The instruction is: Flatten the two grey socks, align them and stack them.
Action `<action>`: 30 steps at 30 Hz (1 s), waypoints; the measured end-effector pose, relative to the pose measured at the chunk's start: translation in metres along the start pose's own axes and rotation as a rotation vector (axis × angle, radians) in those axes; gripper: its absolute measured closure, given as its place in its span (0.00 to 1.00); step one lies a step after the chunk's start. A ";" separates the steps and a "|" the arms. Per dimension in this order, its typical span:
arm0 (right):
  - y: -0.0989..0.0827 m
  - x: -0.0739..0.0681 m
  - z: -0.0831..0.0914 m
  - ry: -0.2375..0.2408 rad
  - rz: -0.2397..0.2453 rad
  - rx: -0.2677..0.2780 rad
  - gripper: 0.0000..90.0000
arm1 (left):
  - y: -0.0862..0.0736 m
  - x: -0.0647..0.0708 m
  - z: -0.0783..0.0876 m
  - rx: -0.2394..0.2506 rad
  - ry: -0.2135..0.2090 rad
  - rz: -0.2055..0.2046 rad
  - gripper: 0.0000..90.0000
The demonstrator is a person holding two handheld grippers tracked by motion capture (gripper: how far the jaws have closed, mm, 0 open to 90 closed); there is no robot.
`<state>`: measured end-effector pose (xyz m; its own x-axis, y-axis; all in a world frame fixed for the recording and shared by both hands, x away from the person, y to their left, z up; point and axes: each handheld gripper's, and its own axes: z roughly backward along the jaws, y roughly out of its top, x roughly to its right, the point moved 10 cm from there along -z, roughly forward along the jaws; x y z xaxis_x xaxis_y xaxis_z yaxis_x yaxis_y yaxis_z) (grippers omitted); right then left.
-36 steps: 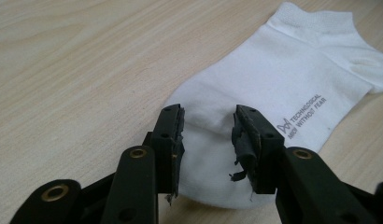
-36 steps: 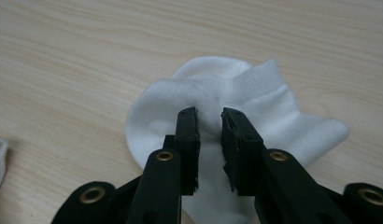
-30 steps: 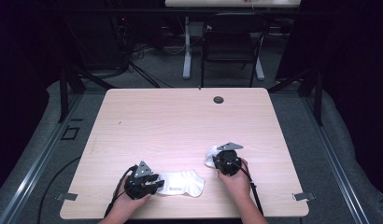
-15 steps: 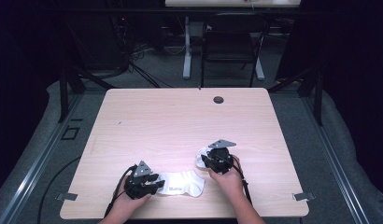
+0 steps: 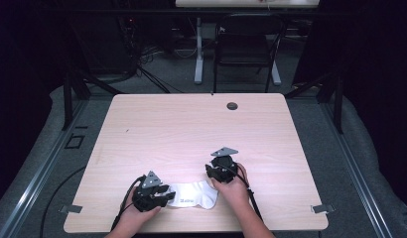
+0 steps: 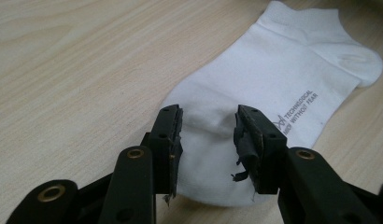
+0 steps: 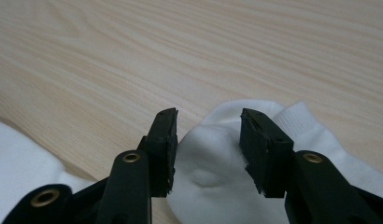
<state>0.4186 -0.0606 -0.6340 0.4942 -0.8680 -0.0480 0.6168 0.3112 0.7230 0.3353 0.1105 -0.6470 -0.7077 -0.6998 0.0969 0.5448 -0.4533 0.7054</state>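
Fingers (image 6: 168,140) of the left gripper (image 5: 162,193) stand partly apart over the toe end of a white ankle sock (image 6: 273,93), and do not pinch it. Grey writing on the sock says "TECHNOLOGICAL" and "MADE WITHOUT FEAR", next to a small logo. The sock (image 5: 194,195) lies flat near the front edge of the light wood counter (image 5: 191,129), between both hands. Over the heel end, the right gripper (image 7: 207,135) has just been opening; its fingers (image 7: 264,149) now stand apart with a soft bump of sock (image 7: 203,182) between them, not squeezed.
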 end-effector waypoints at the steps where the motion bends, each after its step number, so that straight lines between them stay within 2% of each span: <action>1: -0.002 0.001 -0.001 -0.004 -0.001 -0.016 0.65 | 0.000 0.000 0.000 0.001 -0.001 0.003 0.67; 6: -0.010 0.004 -0.004 -0.010 0.007 -0.067 0.82 | 0.000 0.000 -0.001 0.001 -0.001 0.001 0.67; 11: -0.013 0.005 -0.003 -0.008 0.015 -0.064 0.94 | 0.000 0.000 -0.001 0.001 -0.001 0.001 0.67; 19: -0.012 -0.009 -0.001 0.057 0.053 -0.058 0.96 | 0.001 0.000 0.000 0.008 0.002 0.004 0.67; 23: -0.010 -0.015 0.001 0.070 0.070 -0.046 0.96 | 0.002 -0.001 0.002 0.012 0.001 0.012 0.67; 30: -0.004 -0.017 0.007 0.075 0.081 -0.018 0.96 | 0.005 -0.003 0.003 0.024 0.005 0.015 0.66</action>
<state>0.4036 -0.0498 -0.6317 0.5869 -0.8086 -0.0419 0.5834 0.3865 0.7143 0.3390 0.1124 -0.6417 -0.6970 -0.7095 0.1040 0.5446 -0.4294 0.7205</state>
